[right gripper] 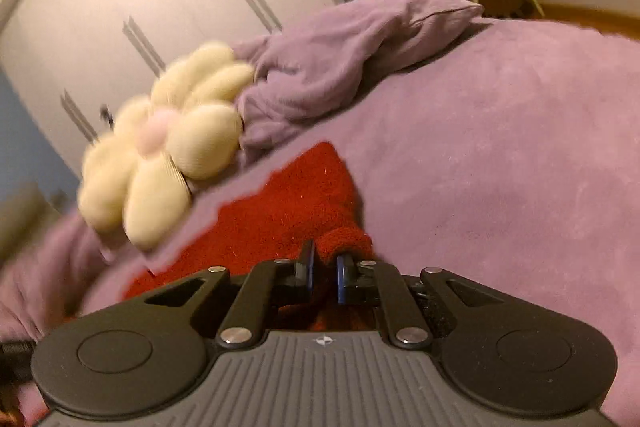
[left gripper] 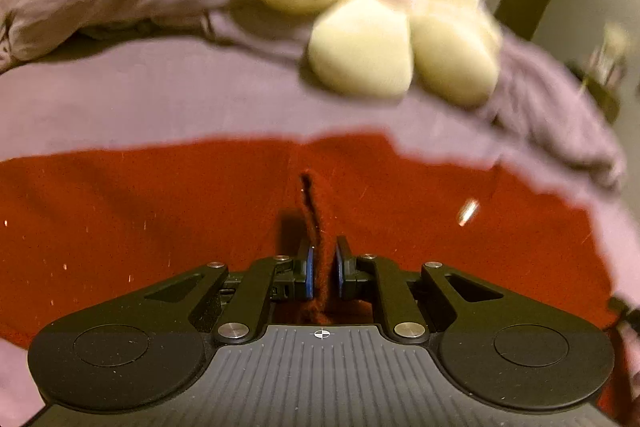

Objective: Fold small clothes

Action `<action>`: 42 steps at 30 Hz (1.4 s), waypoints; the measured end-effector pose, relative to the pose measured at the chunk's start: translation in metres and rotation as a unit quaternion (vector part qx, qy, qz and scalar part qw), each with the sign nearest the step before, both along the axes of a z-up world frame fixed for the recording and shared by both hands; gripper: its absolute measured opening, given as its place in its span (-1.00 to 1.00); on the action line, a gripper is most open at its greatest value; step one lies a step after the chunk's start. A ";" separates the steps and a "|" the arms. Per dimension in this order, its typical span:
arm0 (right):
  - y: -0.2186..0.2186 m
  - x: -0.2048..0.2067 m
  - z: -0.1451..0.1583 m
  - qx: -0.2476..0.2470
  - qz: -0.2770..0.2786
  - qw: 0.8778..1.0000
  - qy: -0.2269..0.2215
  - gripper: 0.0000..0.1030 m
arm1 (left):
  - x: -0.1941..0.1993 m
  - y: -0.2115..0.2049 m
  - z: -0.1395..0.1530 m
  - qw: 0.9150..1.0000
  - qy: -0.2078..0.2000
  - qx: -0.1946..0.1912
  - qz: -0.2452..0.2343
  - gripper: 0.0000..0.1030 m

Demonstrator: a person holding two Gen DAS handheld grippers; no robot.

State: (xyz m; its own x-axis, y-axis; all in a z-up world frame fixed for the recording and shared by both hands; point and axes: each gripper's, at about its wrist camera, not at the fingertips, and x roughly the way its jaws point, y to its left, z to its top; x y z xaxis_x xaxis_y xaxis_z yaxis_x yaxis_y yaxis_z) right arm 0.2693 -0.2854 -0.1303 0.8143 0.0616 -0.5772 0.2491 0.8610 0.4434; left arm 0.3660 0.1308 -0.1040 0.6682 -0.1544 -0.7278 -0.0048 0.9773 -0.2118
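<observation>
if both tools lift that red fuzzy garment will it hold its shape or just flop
Probably flop: the red fuzzy knit garment bunches into a soft ridge inside the left tool and wraps around a finger of the right tool. It looks light, lying flat on the purple bedspread. Its fuzzy surface likely grips the blue pads, so slipping seems unlikely.

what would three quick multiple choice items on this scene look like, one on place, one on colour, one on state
1. Where does the flower cushion lie?
A. on the purple bedcover, beyond the garment
B. on the floor
C. inside a drawer

2. What colour is the garment?
A. blue
B. red
C. white

3. What is the left gripper doing?
A. open above the bed
B. holding the cushion
C. shut on a pinch of garment

Answers:
1 A, it rests on the cover past the fabric.
2 B, the cloth is plainly red.
3 C, a red ridge runs between its fingers.
</observation>
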 end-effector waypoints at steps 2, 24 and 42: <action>0.003 0.008 0.000 -0.028 0.033 0.999 0.032 -0.80 | -0.002 -0.003 -0.014 1.000 0.013 0.021 -0.010 -0.69; 0.117 0.070 0.009 -0.272 0.171 0.946 0.043 -0.78 | 0.008 -0.009 -0.005 0.996 -0.037 0.078 0.003 -0.76; 0.135 0.033 0.005 -0.242 0.205 0.948 0.015 -0.78 | -0.005 -0.024 -0.014 0.997 0.003 0.071 -0.009 0.15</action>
State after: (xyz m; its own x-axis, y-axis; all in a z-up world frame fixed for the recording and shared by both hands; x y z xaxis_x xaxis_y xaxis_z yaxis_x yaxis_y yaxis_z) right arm 0.3020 -0.1508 -0.1255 0.7613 0.0920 -0.6419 -0.1450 0.9890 -0.0302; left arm 0.3615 0.1063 -0.1180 0.6622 -0.0615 -0.7468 0.0130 0.9974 -0.0707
